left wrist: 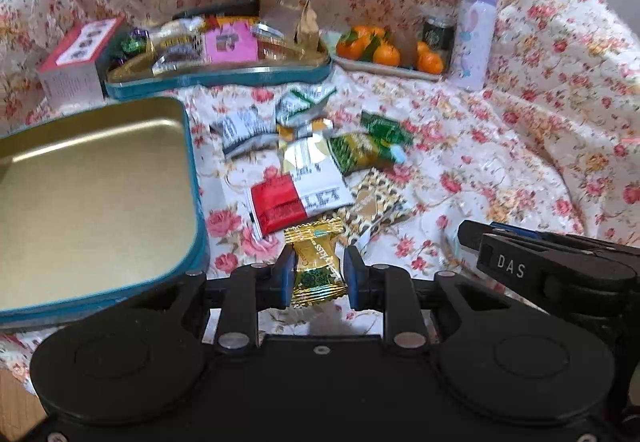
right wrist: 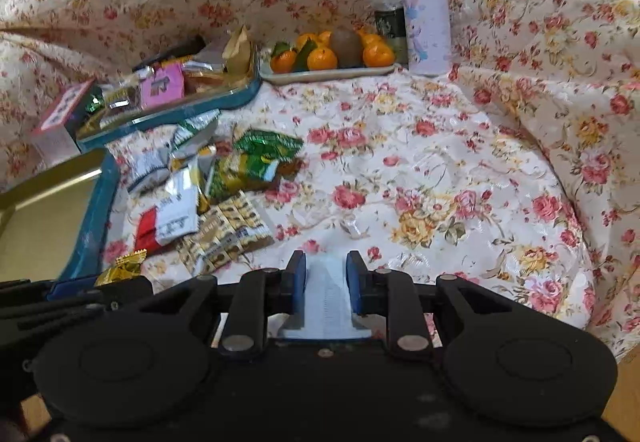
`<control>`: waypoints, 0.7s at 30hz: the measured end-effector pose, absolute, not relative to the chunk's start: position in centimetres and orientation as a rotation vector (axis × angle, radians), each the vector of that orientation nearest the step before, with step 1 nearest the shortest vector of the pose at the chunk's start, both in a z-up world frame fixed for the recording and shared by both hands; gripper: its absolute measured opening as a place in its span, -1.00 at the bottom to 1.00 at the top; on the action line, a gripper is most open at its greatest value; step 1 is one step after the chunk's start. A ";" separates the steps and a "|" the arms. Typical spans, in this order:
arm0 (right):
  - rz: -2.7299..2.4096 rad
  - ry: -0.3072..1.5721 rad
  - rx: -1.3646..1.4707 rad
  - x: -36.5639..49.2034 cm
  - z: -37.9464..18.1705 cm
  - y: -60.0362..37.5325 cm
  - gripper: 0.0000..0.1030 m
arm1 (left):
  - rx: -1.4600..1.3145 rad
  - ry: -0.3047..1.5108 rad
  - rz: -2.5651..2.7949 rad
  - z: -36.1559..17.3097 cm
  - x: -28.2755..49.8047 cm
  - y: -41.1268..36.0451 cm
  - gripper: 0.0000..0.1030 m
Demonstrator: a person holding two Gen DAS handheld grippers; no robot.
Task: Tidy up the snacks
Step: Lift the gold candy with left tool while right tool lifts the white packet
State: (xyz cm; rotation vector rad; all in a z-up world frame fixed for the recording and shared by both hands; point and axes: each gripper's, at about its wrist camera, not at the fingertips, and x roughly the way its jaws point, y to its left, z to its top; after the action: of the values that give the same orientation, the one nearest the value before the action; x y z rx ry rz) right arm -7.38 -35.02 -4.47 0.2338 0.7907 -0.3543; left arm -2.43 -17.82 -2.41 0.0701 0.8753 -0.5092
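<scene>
My left gripper is shut on a gold-wrapped candy just above the floral cloth; the candy also shows in the right wrist view. An empty teal tin lid with a gold inside lies to its left. A loose pile of snack packets lies ahead of it. A teal tin full of snacks stands behind the pile. My right gripper is shut on a pale blue-white packet low over the cloth, to the right of the pile.
A tray of tangerines with a brown kiwi, a dark can and a lilac bottle stand at the back. A small pink-and-white box stands left of the full tin. The floral cloth rises at the back and right.
</scene>
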 end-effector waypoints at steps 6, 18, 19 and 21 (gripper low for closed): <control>-0.363 0.776 0.174 -6.5 -4.9 -34.0 -0.88 | 0.066 0.850 -0.498 -1.6 -2.0 -17.2 -0.37; -0.296 0.711 0.295 -5.9 -6.4 -37.1 -0.75 | 0.128 0.868 -0.478 -3.8 -1.6 -18.3 -0.37; -0.293 0.698 0.321 -5.9 -6.2 -37.5 -0.73 | 0.126 0.872 -0.473 -3.9 -1.5 -18.3 -0.37; -0.297 0.670 0.365 -6.3 -5.5 -38.4 -0.64 | 0.128 0.874 -0.466 -4.2 -1.4 -18.3 -0.37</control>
State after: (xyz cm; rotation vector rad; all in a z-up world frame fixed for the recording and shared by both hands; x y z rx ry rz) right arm -6.26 -38.45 -5.45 0.3653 0.6696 -0.2968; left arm -1.36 -18.34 -4.19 0.1281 0.8741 -0.4665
